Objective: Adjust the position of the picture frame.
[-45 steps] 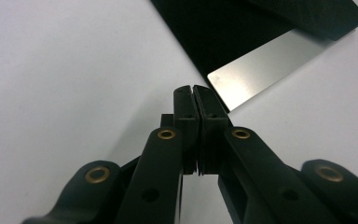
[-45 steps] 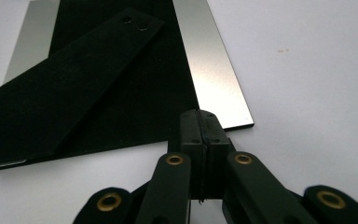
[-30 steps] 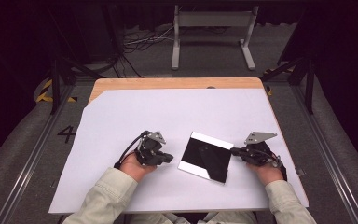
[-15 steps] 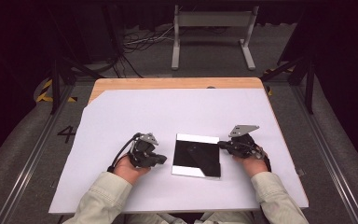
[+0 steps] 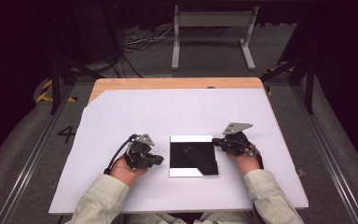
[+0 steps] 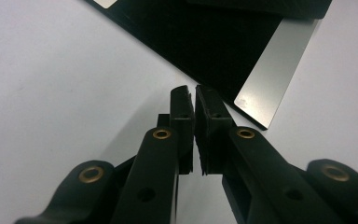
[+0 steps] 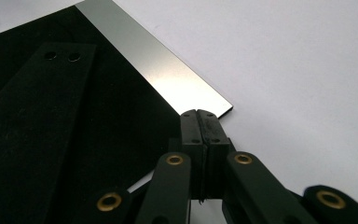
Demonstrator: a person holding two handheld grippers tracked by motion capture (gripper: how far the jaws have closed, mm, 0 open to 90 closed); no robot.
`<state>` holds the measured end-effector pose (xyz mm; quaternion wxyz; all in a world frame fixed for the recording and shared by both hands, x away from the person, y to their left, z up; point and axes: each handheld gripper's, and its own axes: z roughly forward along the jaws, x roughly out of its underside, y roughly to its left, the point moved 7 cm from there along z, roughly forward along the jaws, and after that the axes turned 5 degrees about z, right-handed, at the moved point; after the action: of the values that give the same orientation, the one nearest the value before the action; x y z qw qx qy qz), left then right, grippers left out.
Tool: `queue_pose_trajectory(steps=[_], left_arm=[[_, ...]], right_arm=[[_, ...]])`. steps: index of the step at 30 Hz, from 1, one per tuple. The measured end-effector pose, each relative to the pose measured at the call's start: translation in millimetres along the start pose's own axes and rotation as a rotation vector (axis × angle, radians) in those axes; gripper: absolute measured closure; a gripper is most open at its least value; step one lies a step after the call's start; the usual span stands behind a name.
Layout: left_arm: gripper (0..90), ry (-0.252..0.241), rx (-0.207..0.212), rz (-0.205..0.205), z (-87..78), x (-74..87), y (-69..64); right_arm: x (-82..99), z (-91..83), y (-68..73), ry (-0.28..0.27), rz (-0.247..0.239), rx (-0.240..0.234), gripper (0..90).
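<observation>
A square black mirror plate [image 5: 193,155] with pale bright edges was seen lying flat on the white sheet [image 5: 168,112] covering the table [image 5: 177,83], just below the middle of the high view. The left tongs [image 5: 159,159] were held at the plate's left edge, a little left of centre in the frame, and the right tongs [image 5: 216,142] at its upper right corner. In the left gripper view the left tongs [image 6: 192,91] were seen at bottom centre, nearly together with only a thin slit between the jaws; they had just been opened slightly, nothing was held between them, and their tips lay just short of the plate's [image 6: 223,51] silvery corner in the upper right. In the right gripper view the right tongs [image 7: 199,113] were seen pressed fully together on nothing, their tips at the plate's [image 7: 93,116] corner, beside its bright strip; whether contact was made could not be told. A reflection of dark jaws was seen on the plate at the left of that frame.
</observation>
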<state>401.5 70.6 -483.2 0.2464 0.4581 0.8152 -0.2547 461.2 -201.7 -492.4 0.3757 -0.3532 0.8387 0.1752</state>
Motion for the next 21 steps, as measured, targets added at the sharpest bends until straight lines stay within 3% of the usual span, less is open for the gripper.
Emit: queue_pose_trajectory(steps=[4,7,15,21], left_arm=[[84.0,-0.013,-0.015,0.015,-1.3,-0.4,1.4],[82.3,-0.012,-0.059,0.058,-3.7,0.0,4.1],[77.0,-0.064,-0.118,0.17,-20.3,5.5,5.6],[73.2,-0.118,-0.073,0.183,-29.3,6.6,2.8]], right_arm=[[-1.1,-3.8,1.5,-0.009,-0.015,0.001,90.0],[-2.6,-12.1,5.1,-0.014,-0.04,-0.006,89.0],[-2.6,-35.7,7.5,-0.018,-0.064,-0.016,87.5],[-6.2,-58.9,11.3,-0.035,-0.087,-0.023,87.6]])
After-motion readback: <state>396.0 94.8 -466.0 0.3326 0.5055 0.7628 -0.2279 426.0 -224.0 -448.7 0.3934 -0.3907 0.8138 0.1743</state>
